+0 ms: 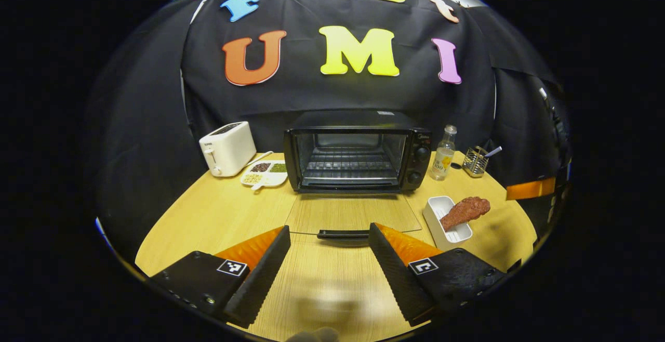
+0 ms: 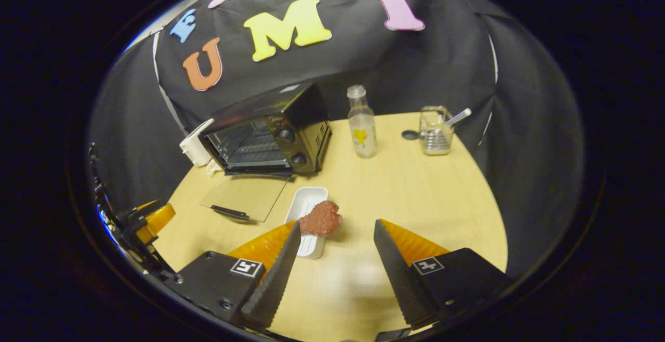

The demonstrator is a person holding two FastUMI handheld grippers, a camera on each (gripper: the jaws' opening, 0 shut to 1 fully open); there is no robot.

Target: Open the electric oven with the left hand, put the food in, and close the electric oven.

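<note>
Booth wall: black cloth (image 1: pixel 130 139) hangs behind and to both sides of the table, creased, meeting the tabletop at its far edge.
Table: light wooden tabletop (image 1: pixel 218 217) with a rounded near edge; lit warm, with a soft shadow near the left gripper's fingers.
Oven: black electric oven (image 1: pixel 358 157) at the far middle of the table, its glass door (image 1: pixel 353 214) folded flat onto the wood, dark handle (image 1: pixel 343 234) nearest; wire rack inside, two knobs on its right panel.
Toaster: white toaster (image 1: pixel 227 148) far left, apart from the oven.
Tray: white rectangular tray (image 1: pixel 447 222) right of the open door, with the brown piece of food (image 1: pixel 466 211) lying across its rim.
Plate: white divided plate of grains (image 1: pixel 264 173) between toaster and oven.
Bottle: clear glass bottle (image 1: pixel 444 154) just right of the oven.
Holder: wire utensil holder (image 1: pixel 475 161) far right.
Left gripper (image 1: pixel 330 256): fingers spread wide, holding nothing, just short of the door handle.
Right gripper (image 2: pixel 335 259): fingers spread wide, holding nothing, with the tray and food close ahead of its left finger.
</note>
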